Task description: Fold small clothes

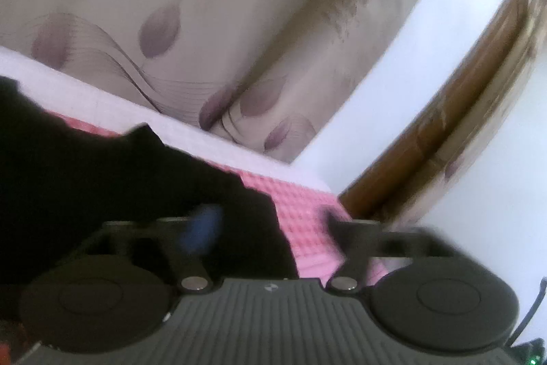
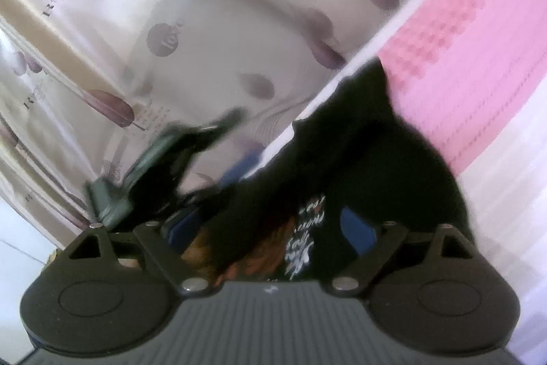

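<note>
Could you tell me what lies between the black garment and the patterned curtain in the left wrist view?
In the left wrist view, a white strip of bedding runs between the black garment and the patterned curtain.

A pale beige curtain printed with mauve leaves and thin dark swirling lines (image 1: 177, 33) fills the background of the left wrist view. Beside it stands a plain white wall (image 1: 393, 84), bordered by a brown wooden frame (image 1: 454, 112). Below the curtain lies a pink textured waffle-weave bedcover (image 1: 307, 214) with a white sheet edge (image 1: 85, 91) along its far side. From the right wrist view the same curtain (image 2: 191, 33) shows round mauve emblems and blurred lettering, and the pink cover (image 2: 471, 57) lies to the right.
</note>
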The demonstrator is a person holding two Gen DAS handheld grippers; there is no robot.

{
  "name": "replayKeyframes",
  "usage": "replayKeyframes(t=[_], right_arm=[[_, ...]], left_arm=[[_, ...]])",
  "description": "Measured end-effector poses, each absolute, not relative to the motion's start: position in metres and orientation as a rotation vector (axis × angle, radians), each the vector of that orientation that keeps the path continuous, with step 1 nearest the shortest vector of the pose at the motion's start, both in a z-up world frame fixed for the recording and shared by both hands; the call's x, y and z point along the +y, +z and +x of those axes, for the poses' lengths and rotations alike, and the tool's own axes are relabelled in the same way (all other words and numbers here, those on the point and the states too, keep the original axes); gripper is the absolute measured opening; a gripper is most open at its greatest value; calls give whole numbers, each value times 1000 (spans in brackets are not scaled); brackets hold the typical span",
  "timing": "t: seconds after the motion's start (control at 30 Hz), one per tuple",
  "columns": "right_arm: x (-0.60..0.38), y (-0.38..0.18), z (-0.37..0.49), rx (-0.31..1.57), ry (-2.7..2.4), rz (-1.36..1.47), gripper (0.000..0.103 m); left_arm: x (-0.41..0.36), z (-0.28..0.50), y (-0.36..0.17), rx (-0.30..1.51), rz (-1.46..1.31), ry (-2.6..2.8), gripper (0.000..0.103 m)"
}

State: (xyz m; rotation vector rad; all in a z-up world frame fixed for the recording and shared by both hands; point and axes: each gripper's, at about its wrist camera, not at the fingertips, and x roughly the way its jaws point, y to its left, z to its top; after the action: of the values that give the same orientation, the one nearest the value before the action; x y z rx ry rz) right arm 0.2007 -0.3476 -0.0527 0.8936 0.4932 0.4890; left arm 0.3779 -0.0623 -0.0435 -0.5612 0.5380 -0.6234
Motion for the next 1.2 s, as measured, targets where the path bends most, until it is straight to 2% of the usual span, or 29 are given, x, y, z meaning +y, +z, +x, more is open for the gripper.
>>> replayKeyframes(t=[0.03, 0.1, 0.2, 0.37, 0.47, 0.5, 0.57, 0.6, 0.7, 0.93, 1.2], right_arm=[[-349, -48, 203, 491, 485, 865, 90], [-349, -39, 209, 478, 479, 794, 90], [-343, -22, 230, 464, 464, 653, 90], [-327, -13, 294, 481, 406, 407, 89], [-320, -21, 337, 545, 378, 366, 89], [-316, -25, 349, 574, 375, 353, 87], [-306, -36, 367, 647, 384, 318, 61], [-300, -41, 374, 681, 389, 312, 35], [-281, -43, 371, 658, 392, 231, 16], [-287, -13, 346, 412, 264, 178, 10], [-316, -57, 373, 606, 288, 330, 11]], left_arm=[[-49, 368, -42, 484, -598, -590, 103], [-22, 347, -36, 419, -632, -537, 103], [13, 319, -30, 417, -572, -440, 103], [58, 275, -48, 441, -307, -239, 102], [82, 265, -70, 462, -344, -173, 102], [92, 271, -74, 494, -436, -167, 102], [103, 281, -80, 465, -549, -140, 103], [106, 281, -81, 454, -567, -132, 103], [103, 281, -80, 455, -551, -128, 103], [114, 262, -82, 446, -575, -88, 103], [114, 262, -81, 447, -563, -65, 103]])
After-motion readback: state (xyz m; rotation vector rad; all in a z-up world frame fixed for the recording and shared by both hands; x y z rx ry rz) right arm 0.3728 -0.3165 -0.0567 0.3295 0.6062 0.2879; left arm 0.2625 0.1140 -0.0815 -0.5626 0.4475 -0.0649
